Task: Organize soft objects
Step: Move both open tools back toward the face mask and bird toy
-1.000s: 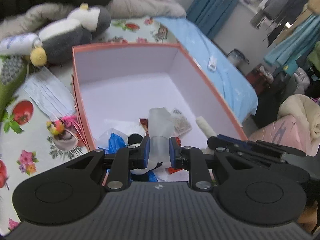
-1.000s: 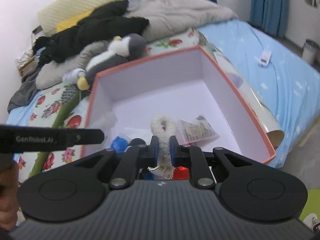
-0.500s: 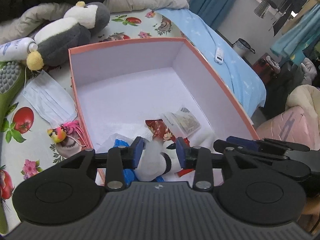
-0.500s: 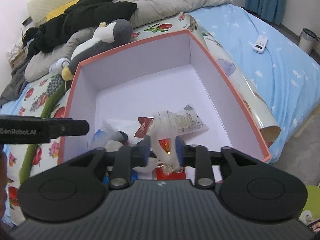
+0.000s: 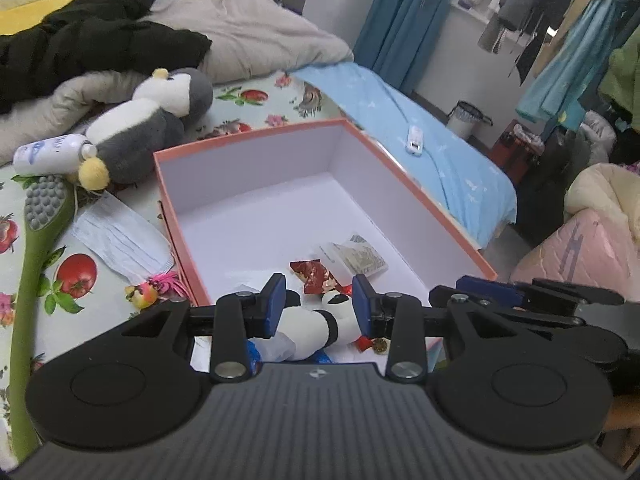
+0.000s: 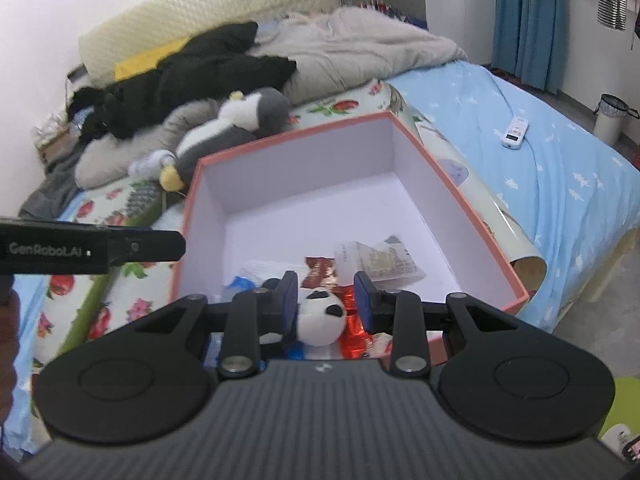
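Both the left gripper (image 5: 319,303) and right gripper (image 6: 326,297) stand partly open and grip nothing, above the near end of the orange box (image 5: 424,200). Just below their tips lie a panda plush (image 6: 320,314), red wrappers (image 5: 318,278) and, beyond, a printed packet (image 6: 380,260). Left of the right gripper, the other tool reads "GenRoboLAI"; past the box lies a penguin plush (image 5: 144,136).

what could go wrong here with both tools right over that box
1. The panda plush lies in the near corner of the box, between both tools' open pads; closing either tool, left tool or right tool, could regrab it.
2. The two tools sit close together, so they may bump.
3. The penguin plush outside lies against a spray can; grabbing it may roll the can.
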### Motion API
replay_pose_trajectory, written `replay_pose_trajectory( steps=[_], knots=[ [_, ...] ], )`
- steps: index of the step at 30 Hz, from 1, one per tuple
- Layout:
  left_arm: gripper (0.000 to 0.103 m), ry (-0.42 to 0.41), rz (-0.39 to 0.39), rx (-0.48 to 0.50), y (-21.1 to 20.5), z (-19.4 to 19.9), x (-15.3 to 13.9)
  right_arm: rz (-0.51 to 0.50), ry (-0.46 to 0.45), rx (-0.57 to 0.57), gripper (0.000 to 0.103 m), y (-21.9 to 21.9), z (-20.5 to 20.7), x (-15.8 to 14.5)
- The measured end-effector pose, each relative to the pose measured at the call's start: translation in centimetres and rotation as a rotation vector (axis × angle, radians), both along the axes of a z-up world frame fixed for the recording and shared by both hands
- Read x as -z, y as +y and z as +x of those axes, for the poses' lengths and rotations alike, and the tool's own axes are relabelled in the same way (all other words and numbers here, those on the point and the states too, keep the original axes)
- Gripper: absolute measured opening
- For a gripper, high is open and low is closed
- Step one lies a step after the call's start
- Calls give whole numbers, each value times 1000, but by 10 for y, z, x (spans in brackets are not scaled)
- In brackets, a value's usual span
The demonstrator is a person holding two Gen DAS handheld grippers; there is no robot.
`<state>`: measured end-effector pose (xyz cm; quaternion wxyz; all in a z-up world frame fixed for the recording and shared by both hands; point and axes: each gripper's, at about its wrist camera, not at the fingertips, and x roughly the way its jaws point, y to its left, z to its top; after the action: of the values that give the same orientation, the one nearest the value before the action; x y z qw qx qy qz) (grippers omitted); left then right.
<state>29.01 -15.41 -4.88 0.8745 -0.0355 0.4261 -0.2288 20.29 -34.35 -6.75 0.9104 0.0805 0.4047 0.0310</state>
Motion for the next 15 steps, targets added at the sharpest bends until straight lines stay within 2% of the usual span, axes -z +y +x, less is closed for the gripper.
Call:
replay_pose_trajectory(
  steps=[5,10,15],
  knots=[
    [42,-44,-33,-20,22,-30,-9,31,-54,12,34,7,-27,-9],
    [42,-91,-62,-29,44,-62,-15,21,-109,14,34,17,-57,-16],
    [42,-137,-60,-47,58,-97,-18,22,-156,16,34,29,-83,-23]
  ],
)
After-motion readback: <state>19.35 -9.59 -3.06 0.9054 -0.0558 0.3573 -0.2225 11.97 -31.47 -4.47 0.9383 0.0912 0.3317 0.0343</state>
